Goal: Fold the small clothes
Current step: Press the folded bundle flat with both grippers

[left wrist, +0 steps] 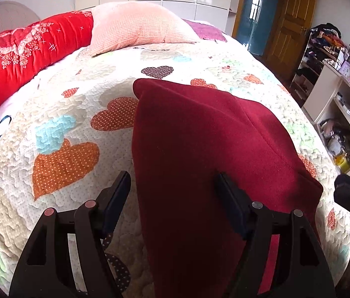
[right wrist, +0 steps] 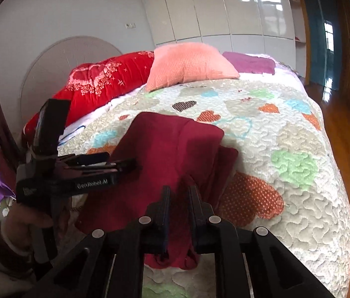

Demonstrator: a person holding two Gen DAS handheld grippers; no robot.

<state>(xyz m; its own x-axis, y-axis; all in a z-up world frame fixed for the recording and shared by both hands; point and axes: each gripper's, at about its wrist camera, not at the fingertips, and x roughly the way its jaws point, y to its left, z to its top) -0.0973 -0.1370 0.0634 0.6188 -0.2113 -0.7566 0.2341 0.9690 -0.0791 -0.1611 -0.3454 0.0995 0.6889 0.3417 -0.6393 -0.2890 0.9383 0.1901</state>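
Dark-red knit, the small garment [left wrist: 199,149], lay partly folded on the heart-patterned quilt [left wrist: 63,129], one layer doubled over, near the bed's edge. At its left side, left gripper [left wrist: 172,181] spread wide, straddling the cloth's edge, gripping nothing. Further right, right gripper [right wrist: 179,191] nearly closed, seemingly pinching the near hem. Probably midway: more folds and smoothing left.
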